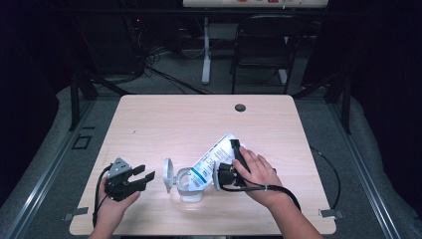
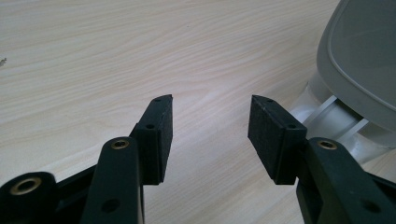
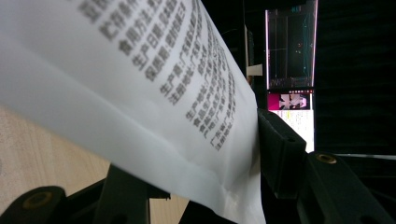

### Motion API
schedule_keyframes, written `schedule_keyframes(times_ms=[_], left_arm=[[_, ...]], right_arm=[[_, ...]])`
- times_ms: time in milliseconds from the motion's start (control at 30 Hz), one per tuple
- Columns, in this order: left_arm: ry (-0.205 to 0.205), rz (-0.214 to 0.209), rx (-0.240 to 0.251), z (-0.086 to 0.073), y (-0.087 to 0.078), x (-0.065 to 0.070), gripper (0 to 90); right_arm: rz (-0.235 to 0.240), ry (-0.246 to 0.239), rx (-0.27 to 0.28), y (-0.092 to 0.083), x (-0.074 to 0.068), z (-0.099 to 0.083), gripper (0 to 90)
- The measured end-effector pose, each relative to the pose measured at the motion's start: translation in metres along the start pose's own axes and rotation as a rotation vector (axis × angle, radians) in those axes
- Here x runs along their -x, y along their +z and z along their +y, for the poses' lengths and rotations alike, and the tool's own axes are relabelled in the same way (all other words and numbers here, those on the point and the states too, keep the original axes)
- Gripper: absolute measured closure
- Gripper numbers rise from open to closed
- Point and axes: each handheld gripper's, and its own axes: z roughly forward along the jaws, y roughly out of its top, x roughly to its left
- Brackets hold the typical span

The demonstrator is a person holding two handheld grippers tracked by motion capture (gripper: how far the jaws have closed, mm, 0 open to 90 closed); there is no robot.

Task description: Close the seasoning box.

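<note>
White printed pouch (image 1: 211, 159) in high view, tilted, lower end inside clear container (image 1: 190, 185) with hinged lid (image 1: 168, 175) open; right gripper (image 1: 234, 162) clamps pouch upper part. Left gripper (image 1: 141, 177) just beside lid, apart.

Left gripper view: fingers (image 2: 159, 135) wide, bare table (image 2: 140, 51) between, grey lid (image 2: 359, 56) beyond right finger.

Right gripper view: pouch (image 3: 140, 93) pressed between fingers (image 3: 280, 149), held.

We note a white pouch (image 1: 214, 158) with blue print and black text, tilted, lower end tucked into the mouth of a clear container (image 1: 189, 185) just below centre of the high view. Its upper end rises toward the right. The container stands upright on the counter (image 1: 164, 119), its grey hinged lid (image 1: 168, 175) swung open at its left. In the right gripper view the pouch (image 3: 140, 84) crosses the frame diagonally.
</note>
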Motion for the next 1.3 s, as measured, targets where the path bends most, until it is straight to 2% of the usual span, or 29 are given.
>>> schedule_keyframes(times_ms=[367,400,433,1300], left_arm=[[0.003,0.001,0.0,0.0001,0.0,-0.0004,50.8],[0.003,0.001,0.0,0.0001,0.0,-0.0004,50.8],[0.0,0.002,0.0,0.0001,-0.0001,-0.0003,50.8],[-0.002,0.002,0.0,0.0001,-0.0002,-0.0007,50.8]], right_arm=[[-0.001,-0.013,-0.009,-0.0008,0.0011,0.0007,51.9],[-0.001,-0.006,0.003,0.0002,0.0005,0.0002,51.9],[0.0,-0.017,-0.009,-0.0006,0.0012,0.0007,51.9],[-0.018,-0.021,0.009,-0.001,-0.0004,0.0006,52.2]])
